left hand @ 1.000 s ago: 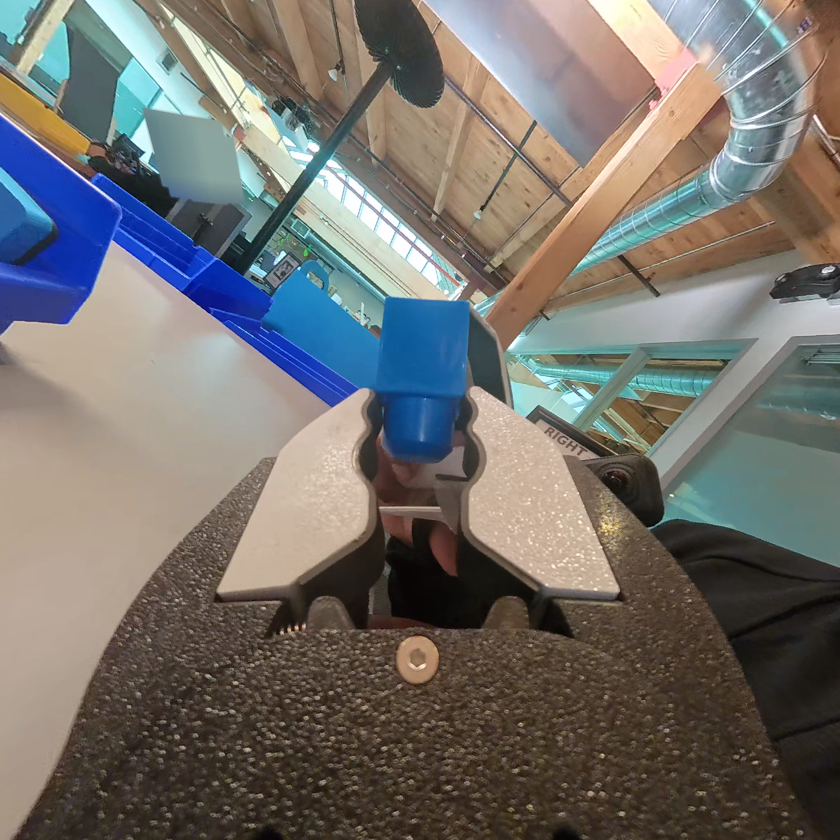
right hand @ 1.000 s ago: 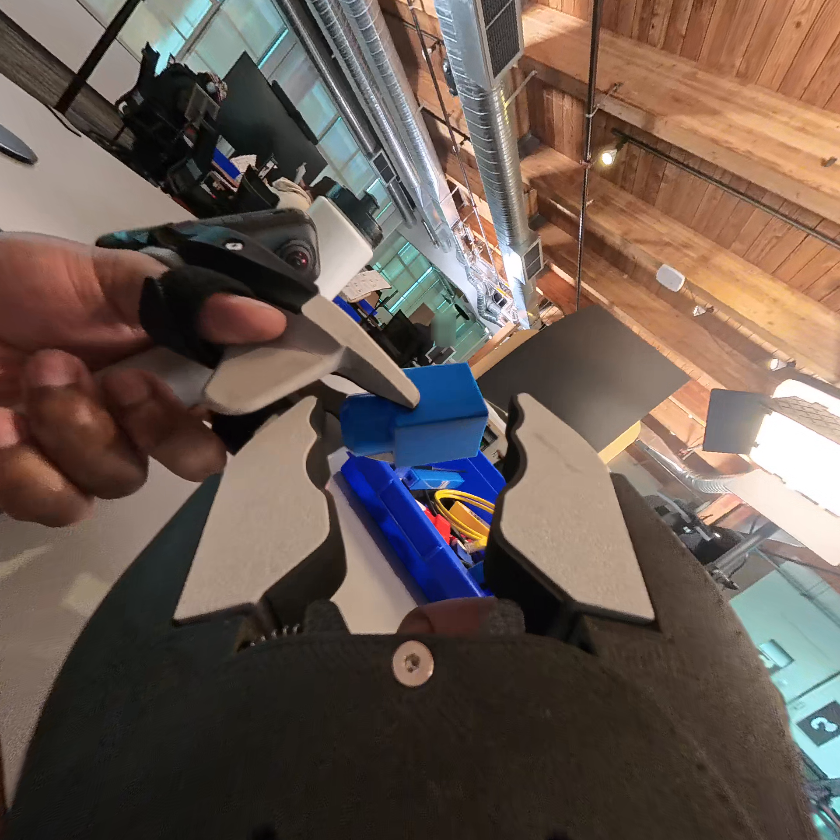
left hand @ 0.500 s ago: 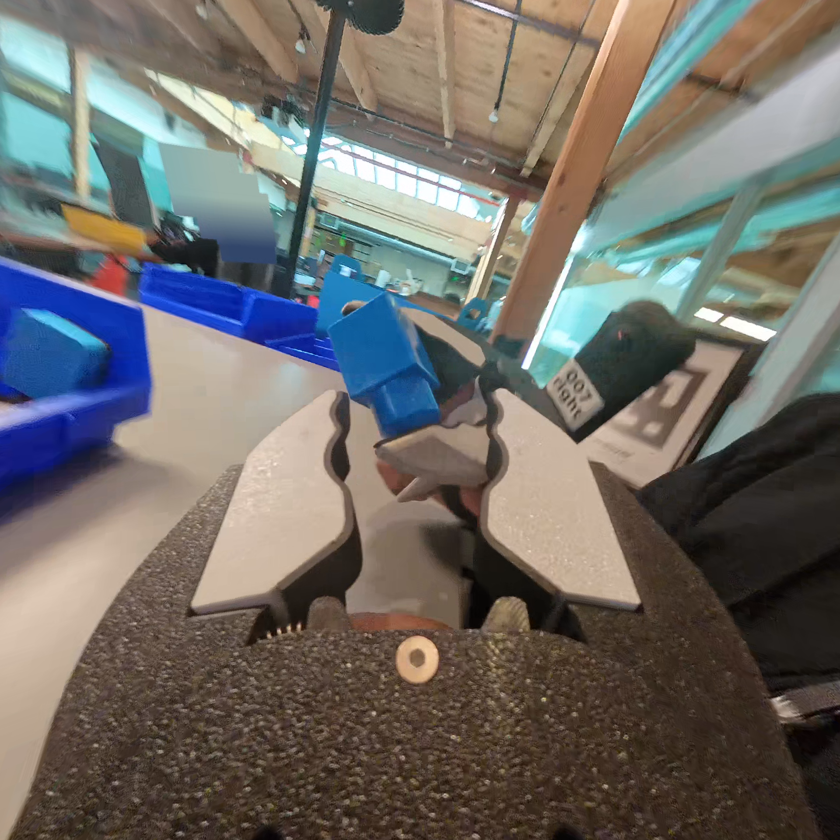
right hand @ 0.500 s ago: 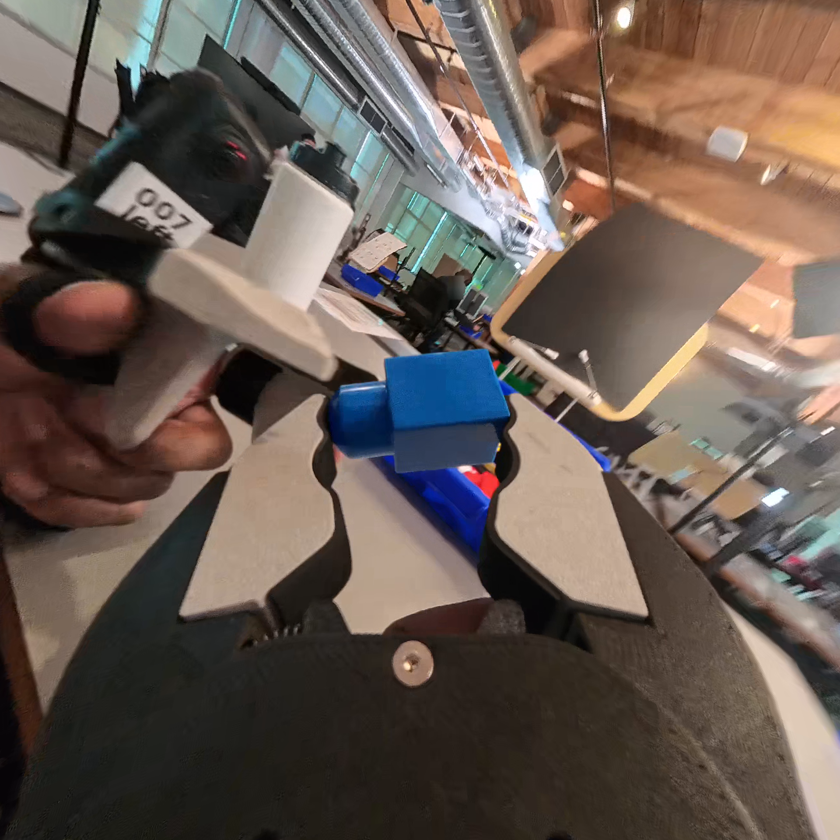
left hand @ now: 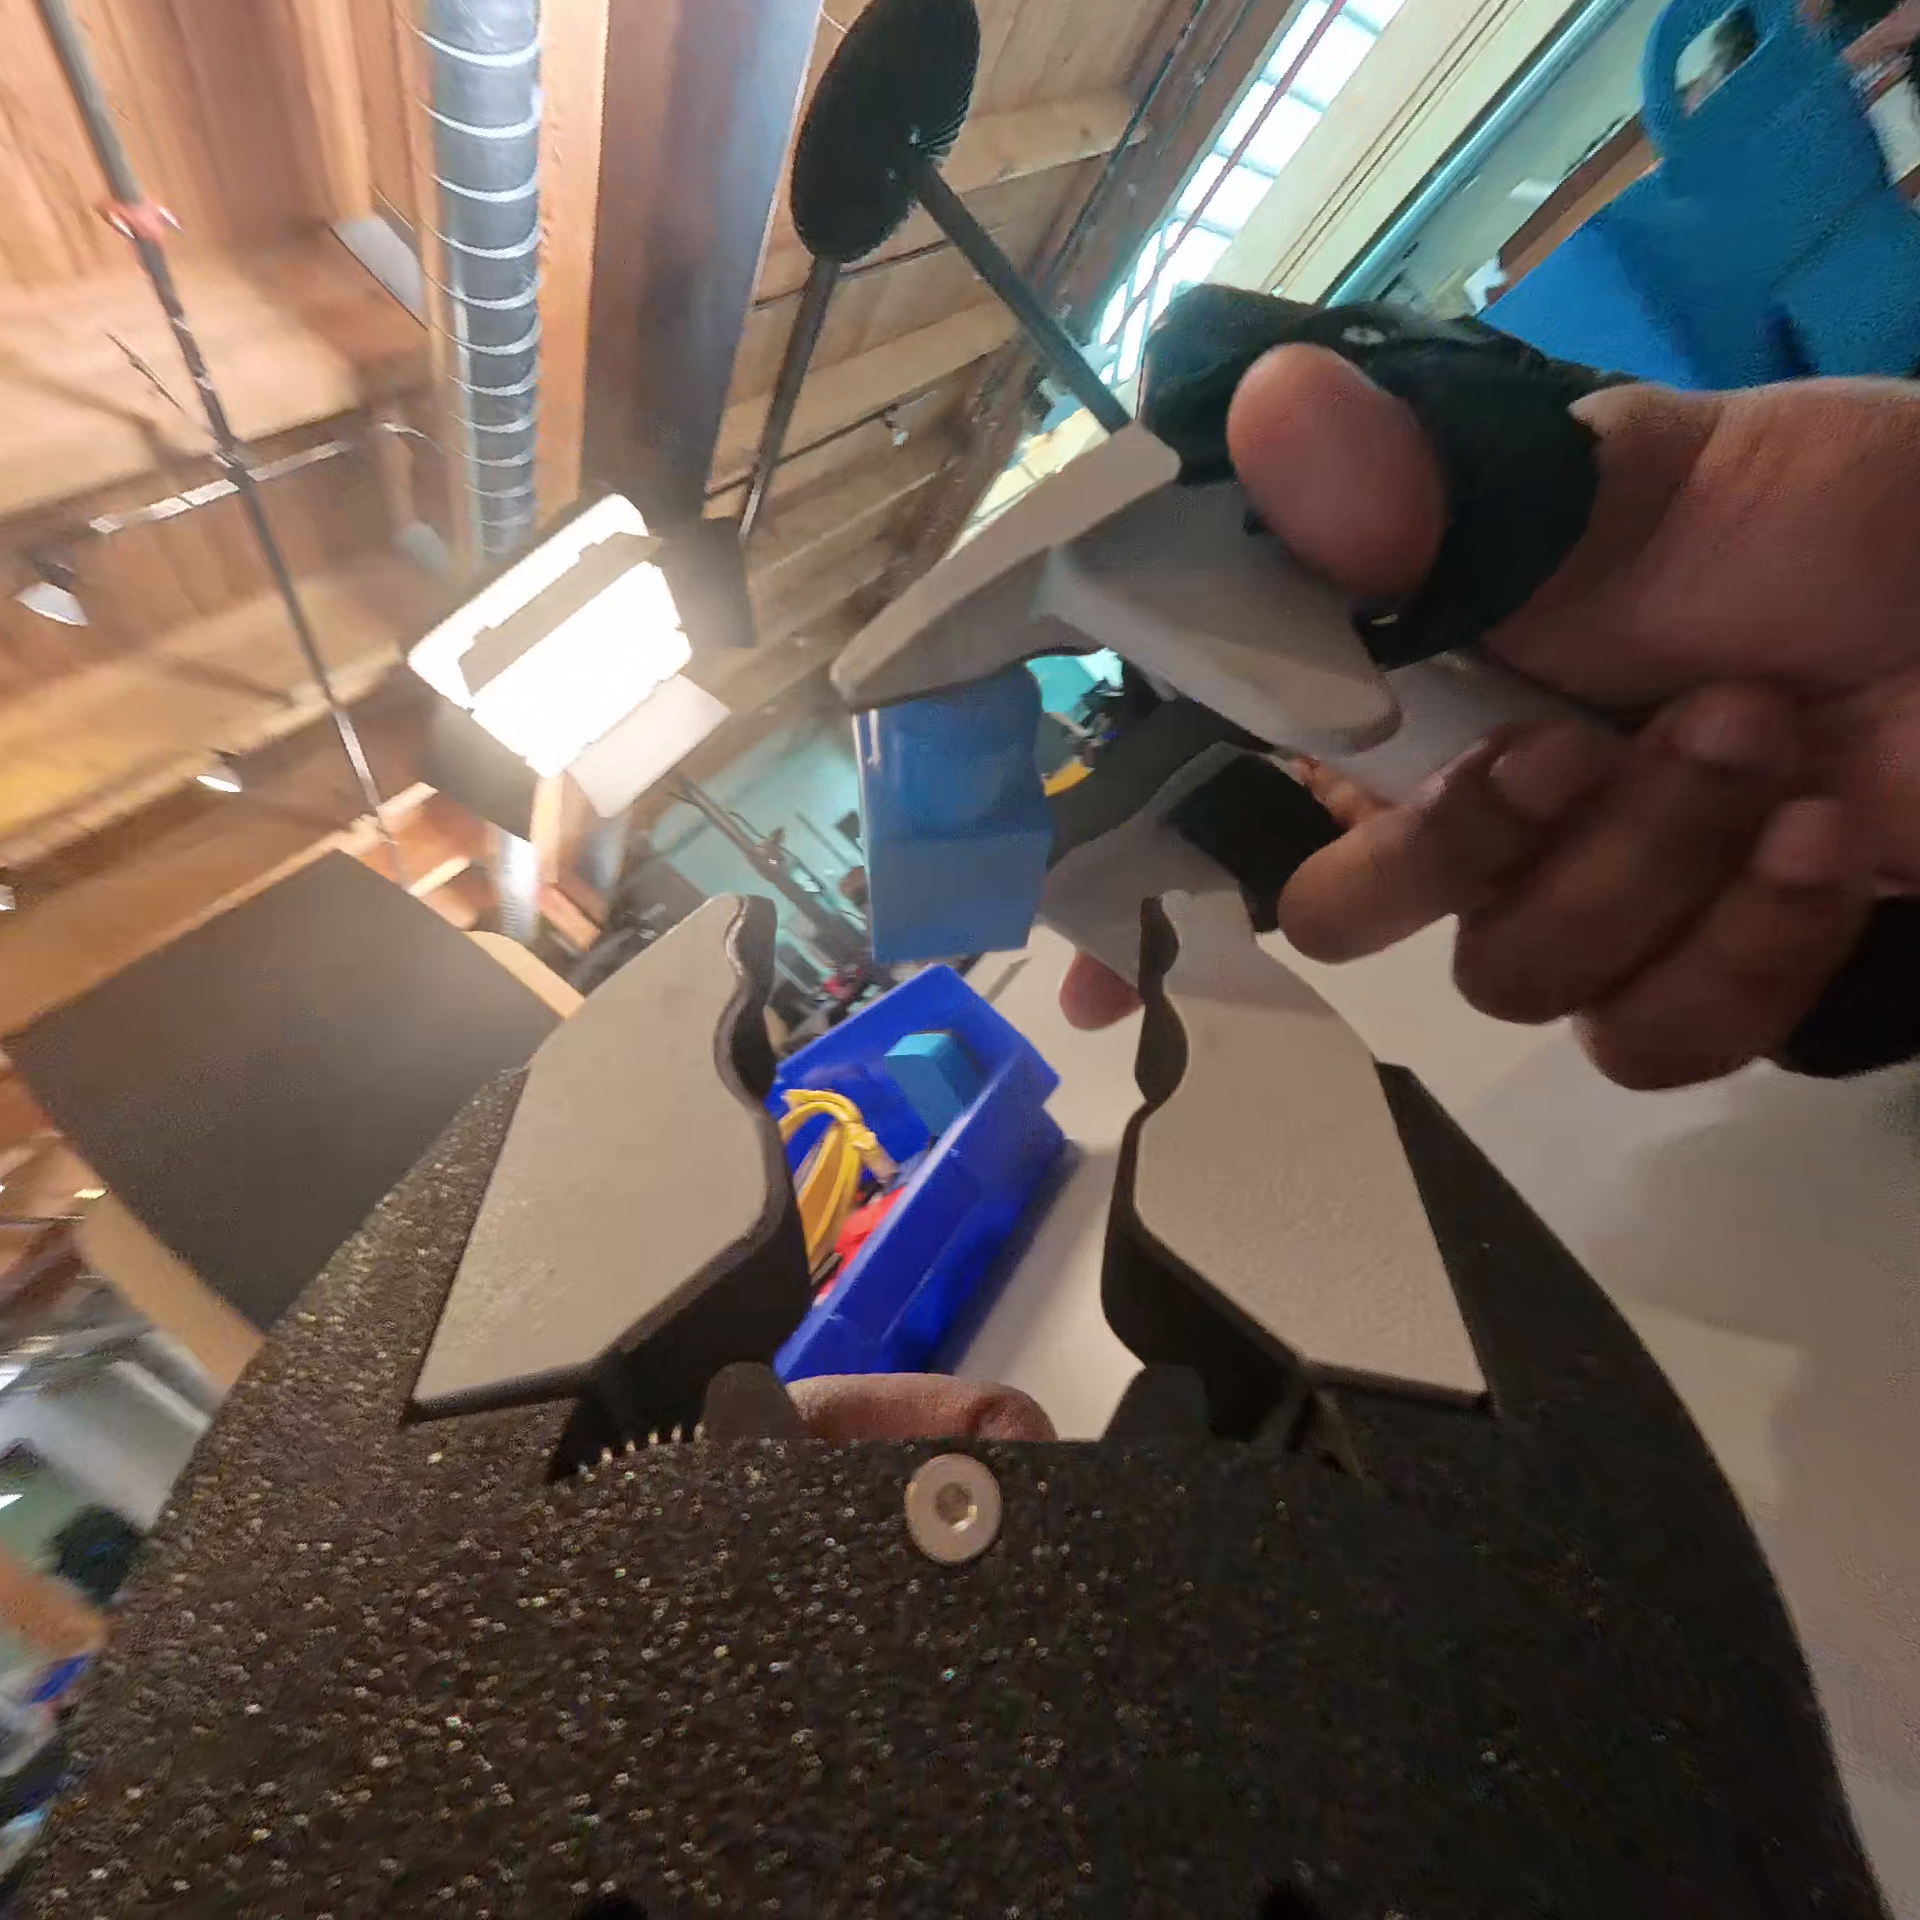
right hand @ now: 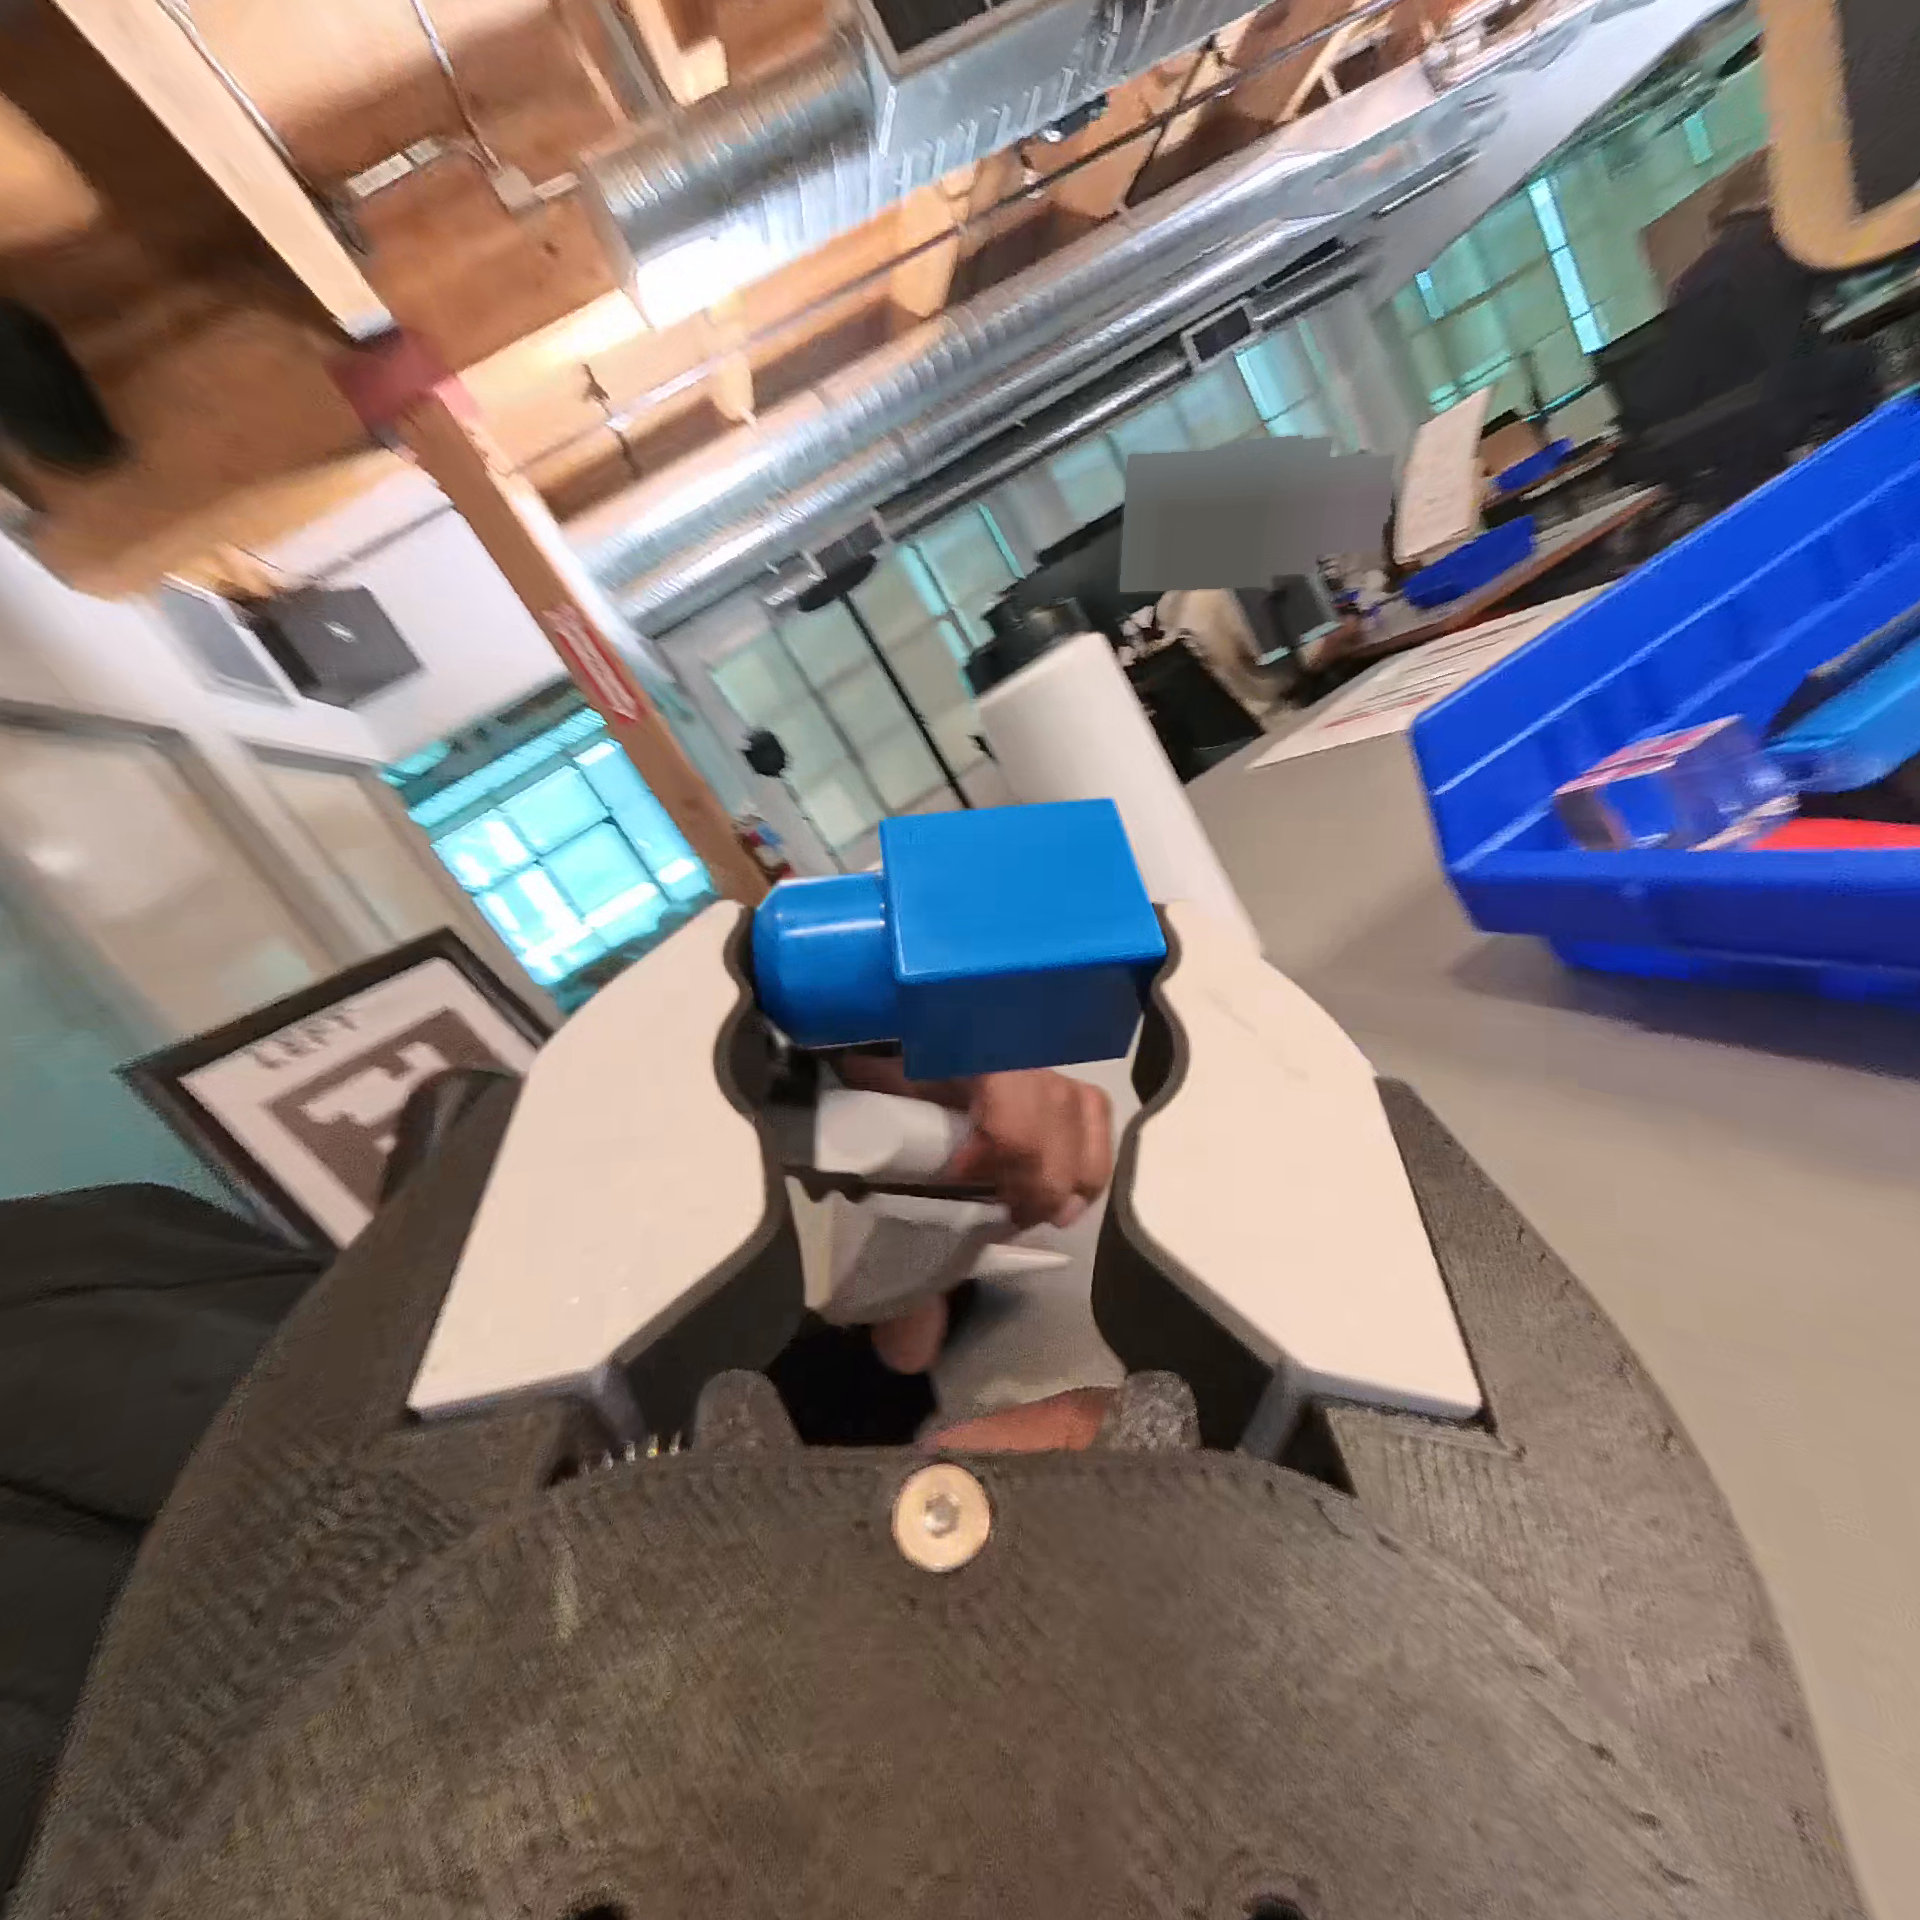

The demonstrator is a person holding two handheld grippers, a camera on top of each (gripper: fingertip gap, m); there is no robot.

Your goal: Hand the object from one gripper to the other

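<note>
The object is a blue block with a round peg on one end [right hand: 1013,935]. My right gripper [right hand: 956,935] is shut on it, peg to the left and square end to the right. In the left wrist view the block [left hand: 951,821] hangs between the right gripper's grey fingers [left hand: 1039,603], held by a gloved hand [left hand: 1662,779]. My left gripper [left hand: 940,930] is open and empty, just below the block and not touching it. The left gripper also shows in the right wrist view [right hand: 914,1216], low behind the block.
A grey table [right hand: 1610,1247] lies below both grippers. A blue bin [right hand: 1662,727] with small parts stands on it to the right. In the left wrist view a blue bin [left hand: 966,1247] with yellow and red items lies beyond the open fingers.
The left gripper held the block a second ago. The right gripper closed on it, and the left gripper opened and drew back. Both views have swung round.
</note>
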